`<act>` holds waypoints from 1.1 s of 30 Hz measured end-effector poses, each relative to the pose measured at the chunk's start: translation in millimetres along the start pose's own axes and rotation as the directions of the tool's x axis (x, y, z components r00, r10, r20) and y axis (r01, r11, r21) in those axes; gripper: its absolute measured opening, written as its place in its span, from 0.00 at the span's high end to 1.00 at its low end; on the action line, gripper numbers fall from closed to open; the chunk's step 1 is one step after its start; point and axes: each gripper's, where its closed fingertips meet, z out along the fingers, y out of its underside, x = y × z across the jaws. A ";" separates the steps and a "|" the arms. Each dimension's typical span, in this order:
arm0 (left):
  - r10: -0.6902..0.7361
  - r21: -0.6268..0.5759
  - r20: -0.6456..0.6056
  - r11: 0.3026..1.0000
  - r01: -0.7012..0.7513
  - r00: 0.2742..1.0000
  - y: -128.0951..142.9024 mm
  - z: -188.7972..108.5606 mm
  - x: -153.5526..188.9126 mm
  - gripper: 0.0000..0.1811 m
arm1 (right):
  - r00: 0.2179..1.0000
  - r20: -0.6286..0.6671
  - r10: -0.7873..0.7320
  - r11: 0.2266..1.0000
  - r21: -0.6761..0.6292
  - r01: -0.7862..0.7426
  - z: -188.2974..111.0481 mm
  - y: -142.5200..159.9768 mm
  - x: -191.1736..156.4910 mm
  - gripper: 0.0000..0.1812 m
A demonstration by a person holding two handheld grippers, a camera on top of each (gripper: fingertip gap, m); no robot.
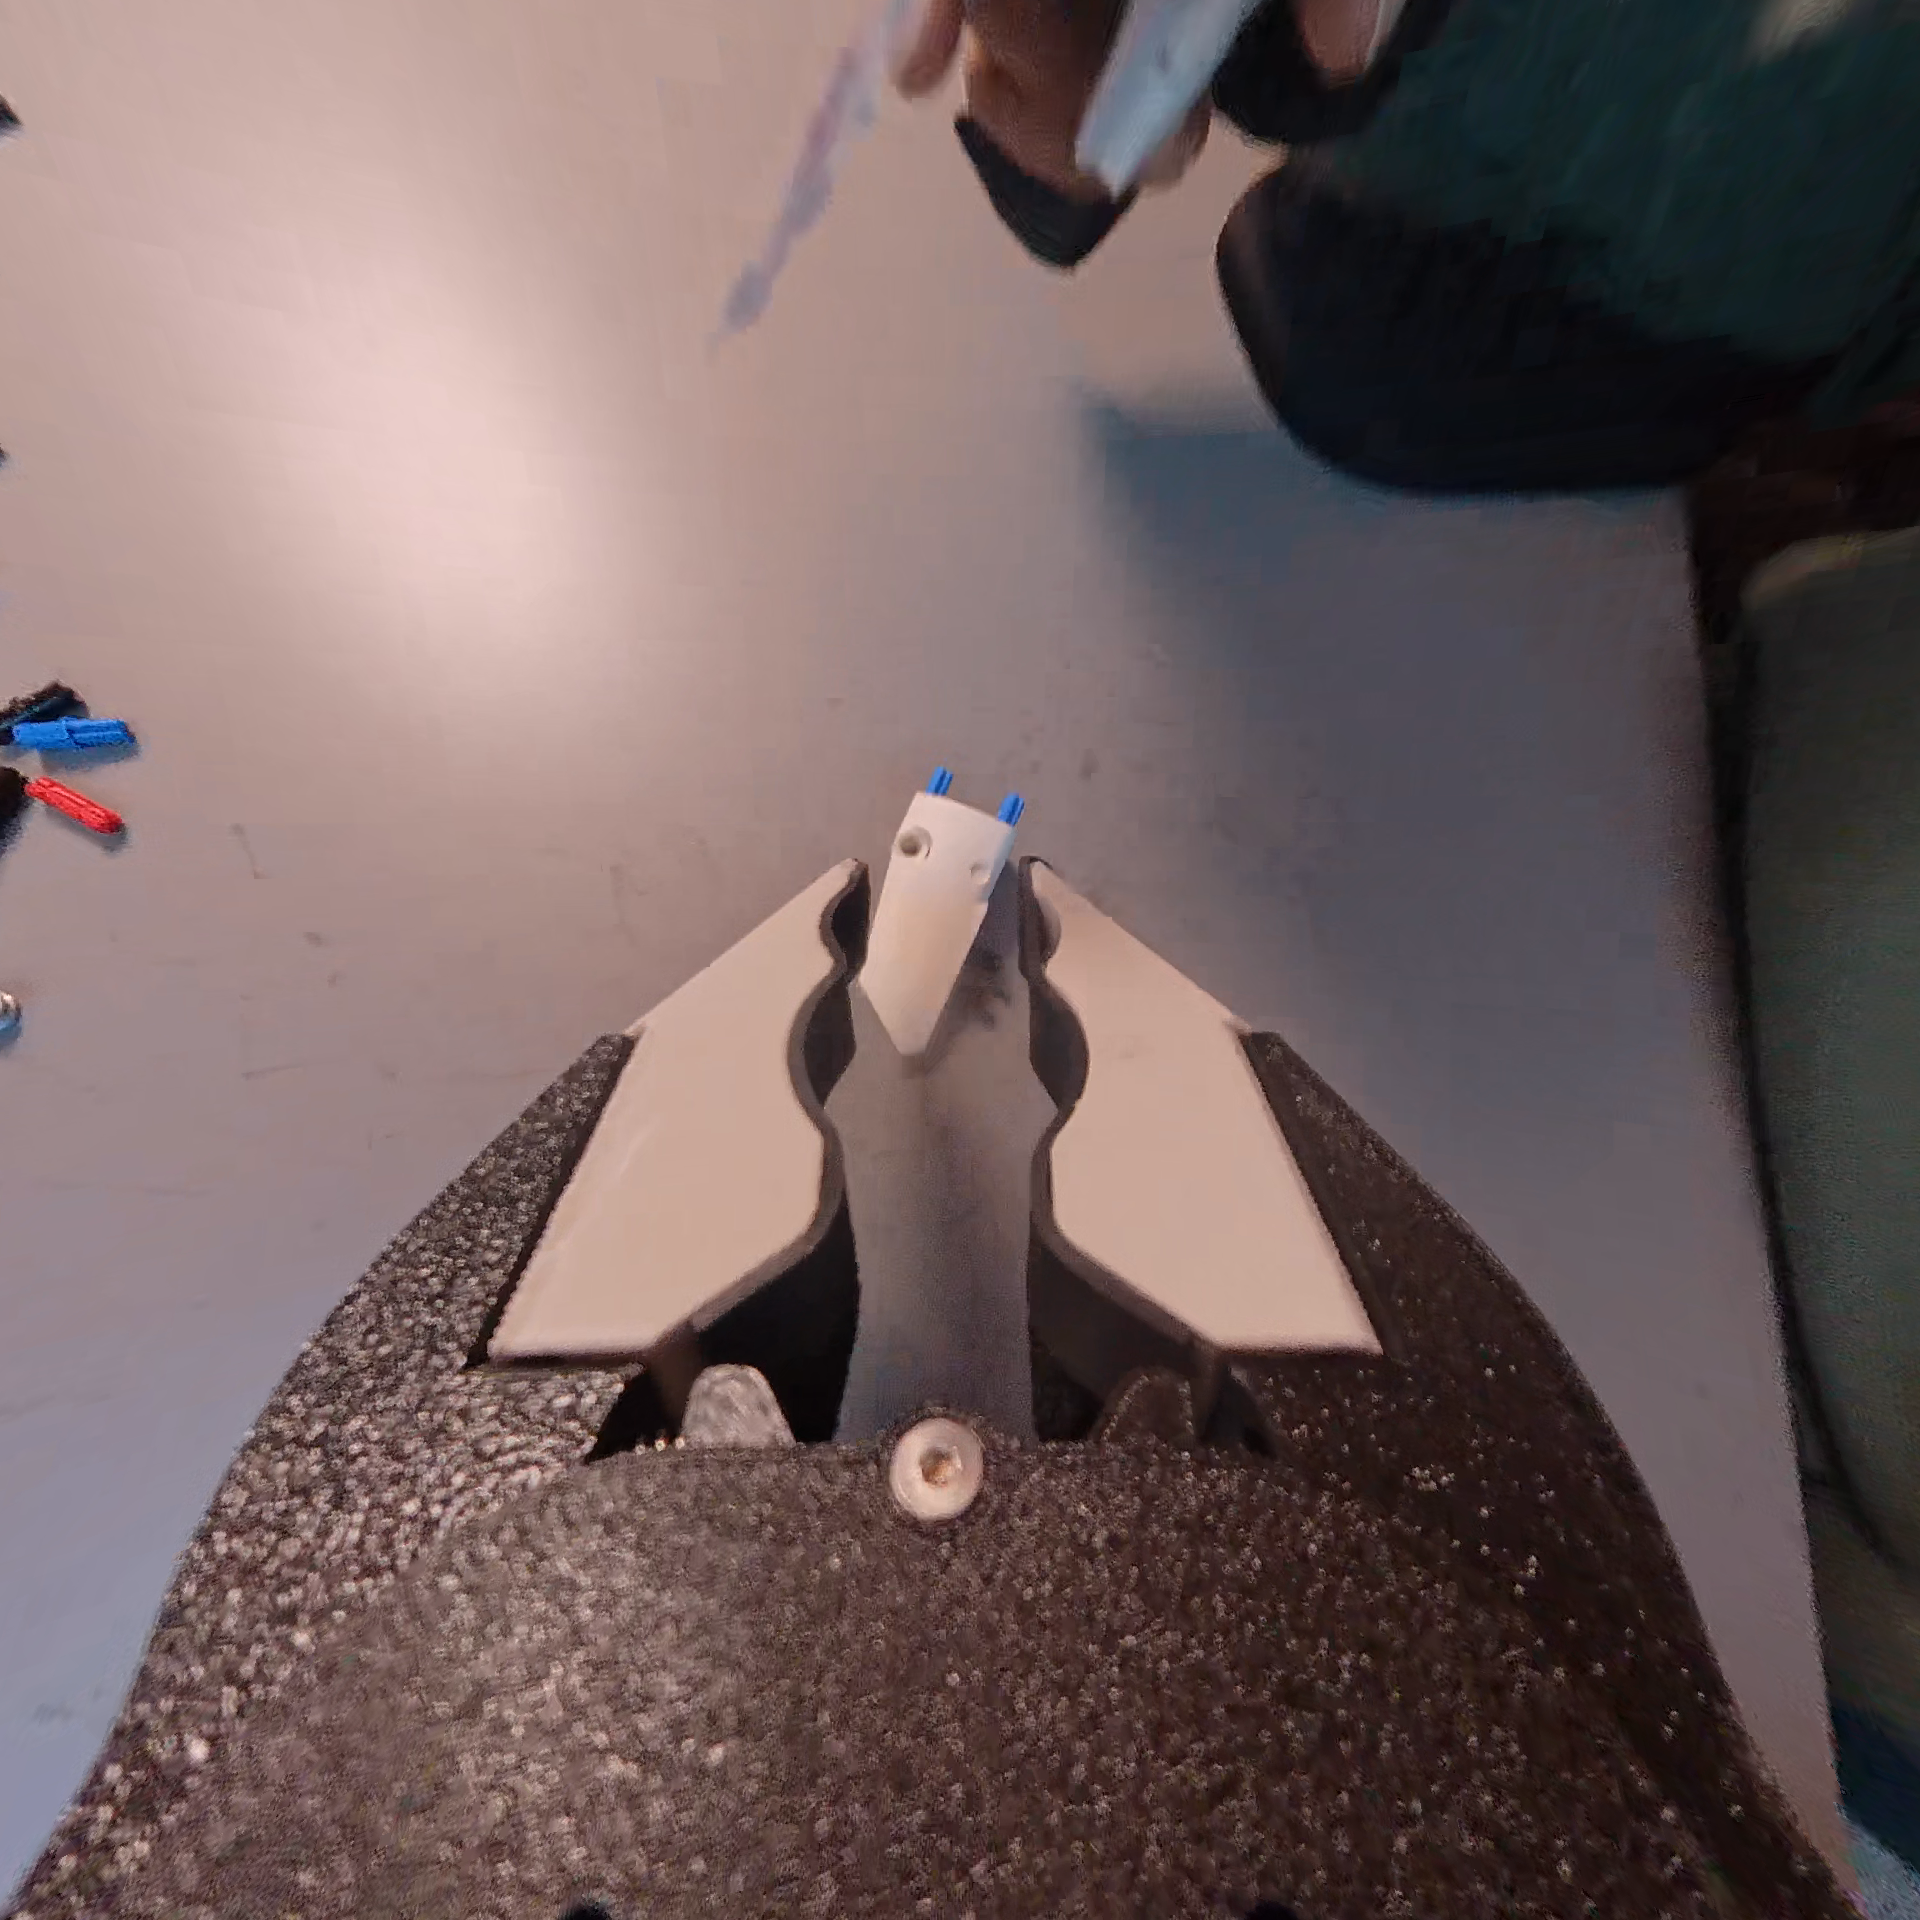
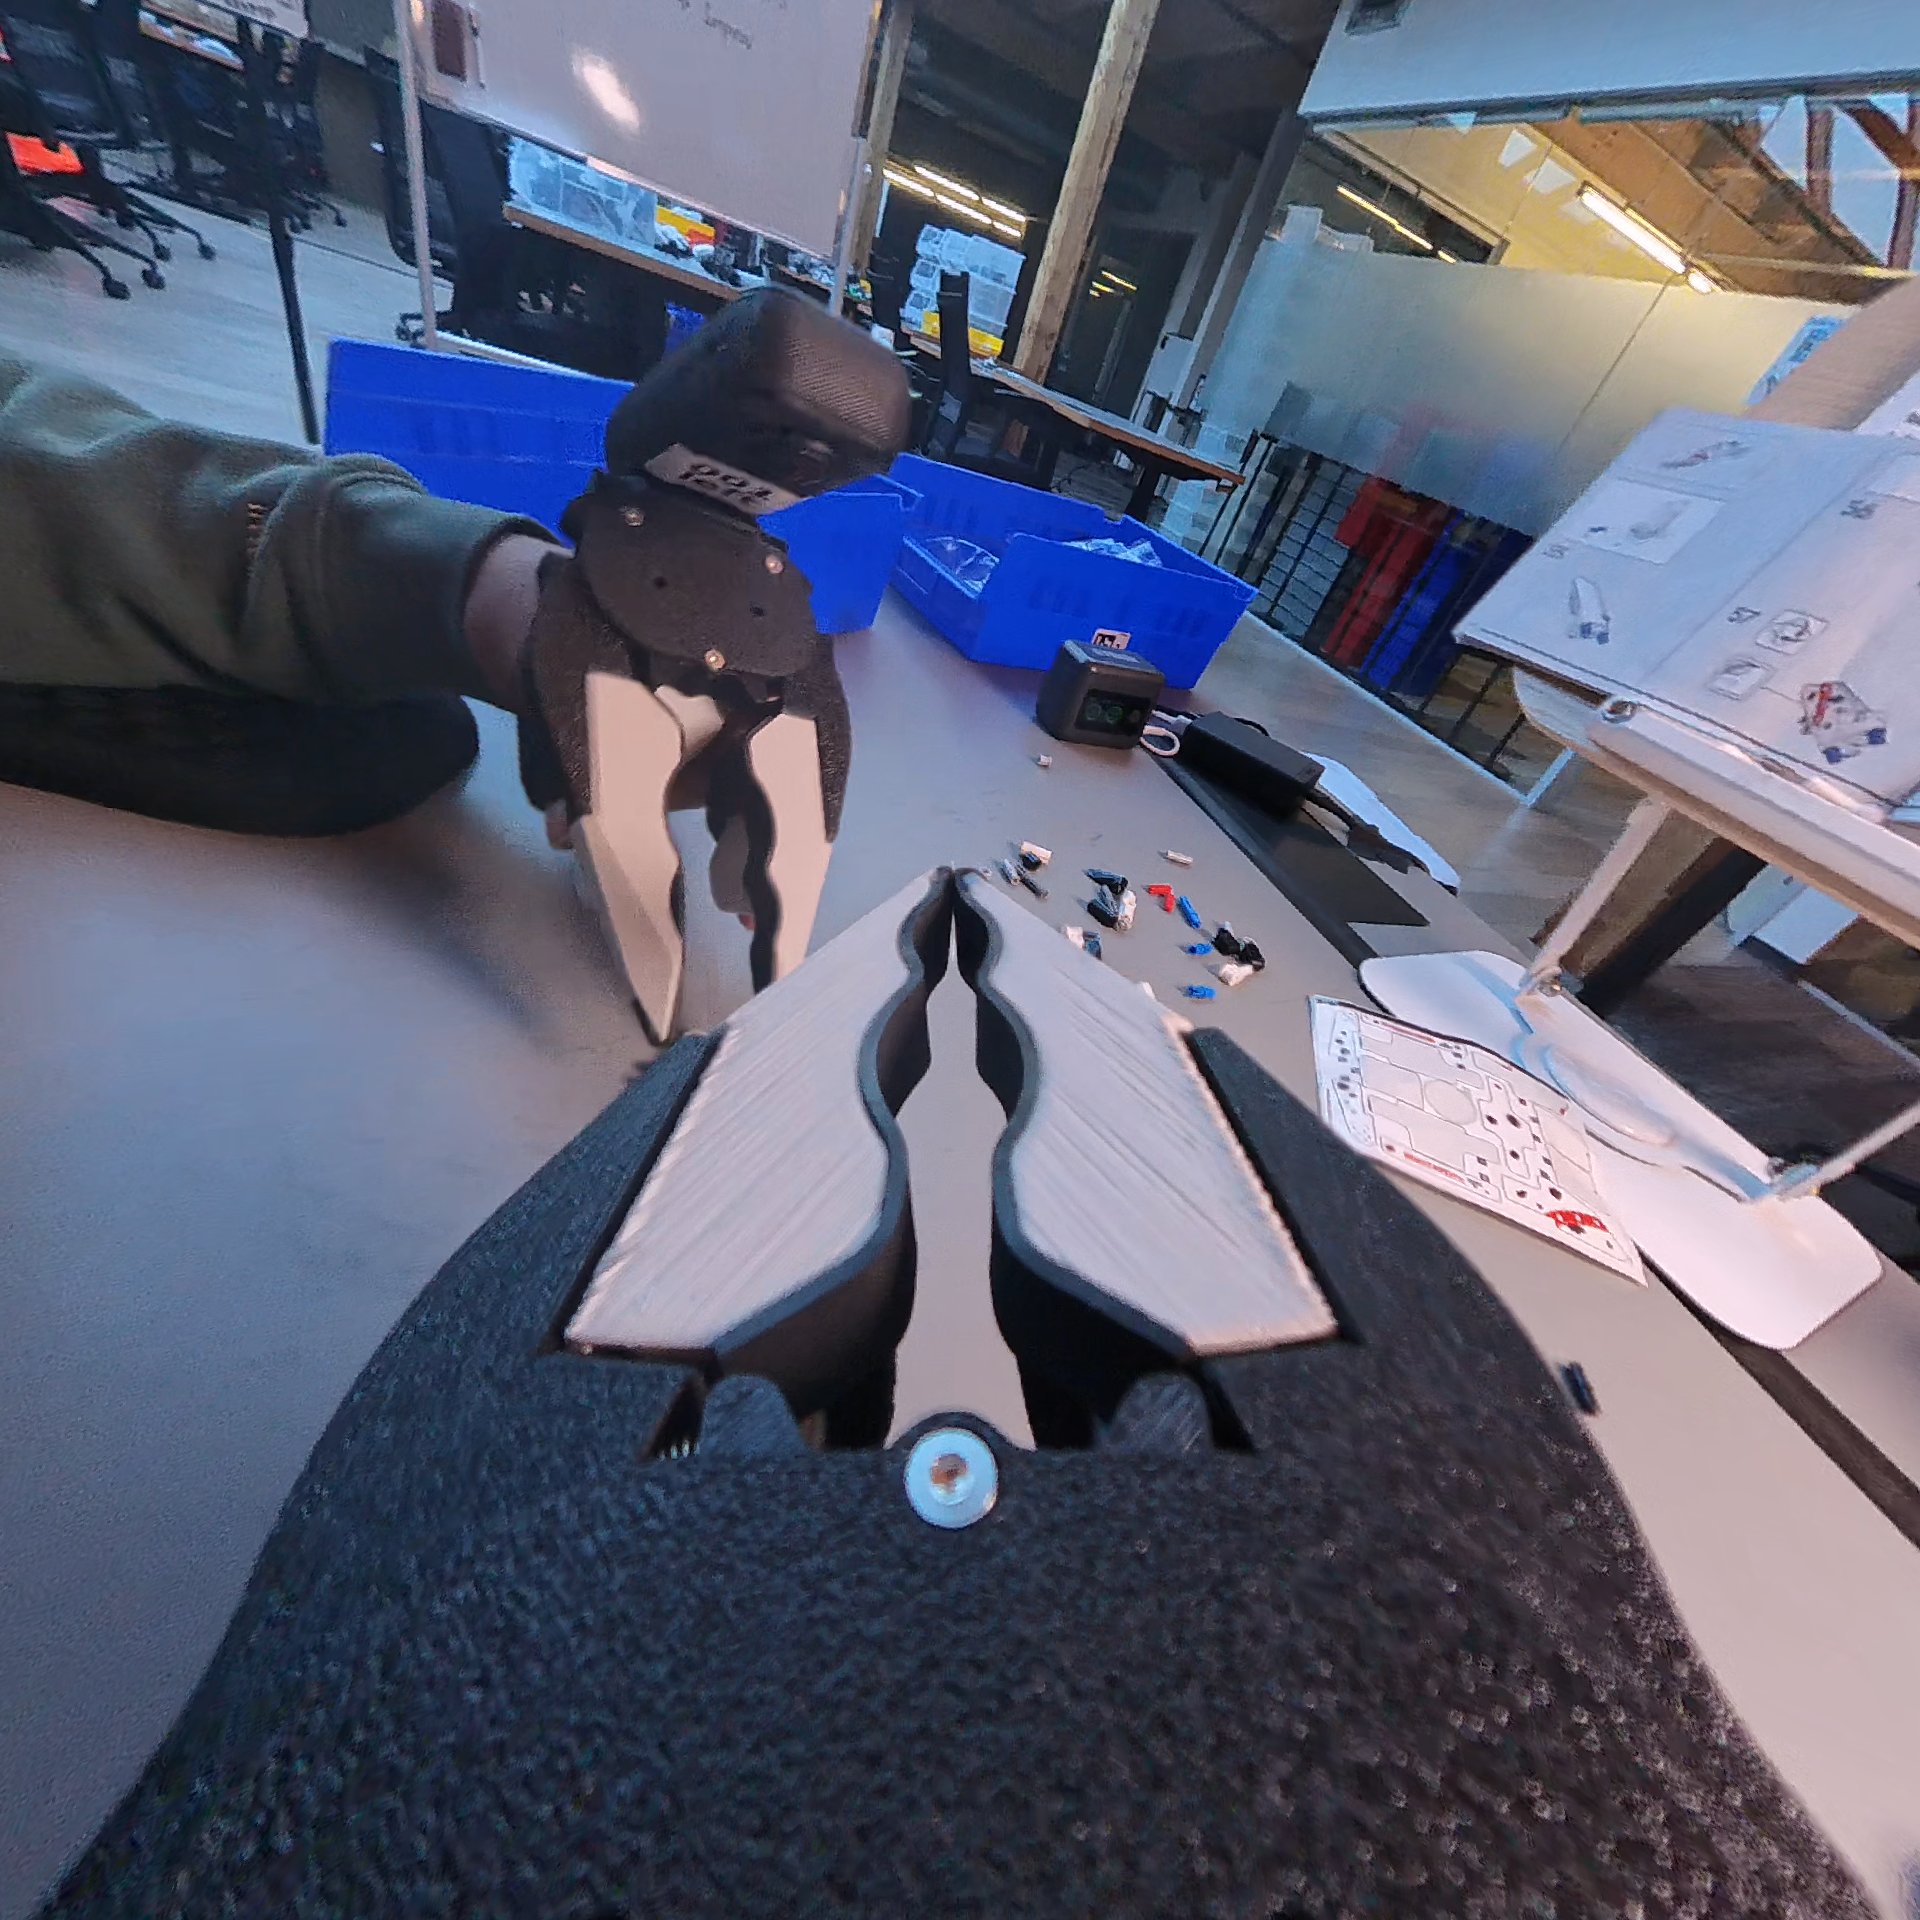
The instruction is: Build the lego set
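In the left wrist view my left gripper [image 1: 940, 873] is shut on a white wedge-shaped lego piece [image 1: 925, 935] with two blue pins [image 1: 1010, 805] sticking out of its far end. It holds the piece just above the grey table [image 1: 520, 468]. The right wrist view shows the left gripper [image 2: 717, 997] from outside, pointing down at the table. My right gripper [image 2: 951, 878] is shut and empty, raised over the table, and shows blurred at the top of the left wrist view [image 1: 1091, 156]. Loose small lego pieces [image 2: 1132, 914] lie ahead of it.
A blue pin [image 1: 73, 732] and a red axle [image 1: 73, 805] lie at the left. An open instruction booklet [image 2: 1714, 582] rests on a stand with a white base [image 2: 1714, 1226]. A sticker sheet [image 2: 1455, 1132], a small black device [image 2: 1101, 707] and blue bins [image 2: 1070, 592] are nearby. Spacing between my two grippers at the tips: around 12 centimetres. The red axle [image 1: 73, 805] is about 15 centimetres from my left fingertips.
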 end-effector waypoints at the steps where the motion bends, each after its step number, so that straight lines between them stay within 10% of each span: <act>1: -0.048 0.077 -0.039 0.996 0.051 0.998 -11.8 -7.6 1.5 0.84 | 1.000 0.010 -0.019 1.000 0.012 0.019 0.2 -3.7 -4.3 1.00; 8: -0.245 0.390 -0.591 0.747 0.538 0.769 -77.2 -62.9 21.8 0.85 | 0.923 -0.058 -0.380 0.922 0.055 0.383 3.4 -28.8 -32.3 1.00; 20: -0.363 0.309 -0.699 0.623 0.718 0.616 -75.6 -58.8 9.5 0.88 | 0.646 -0.128 -0.753 0.656 -0.075 0.751 13.3 -17.9 -47.3 1.00; 33: -0.380 0.302 -0.719 0.583 0.754 0.582 -76.5 -57.8 6.5 0.93 | 0.605 -0.093 -0.790 0.613 -0.101 0.784 18.5 -7.3 -53.9 1.00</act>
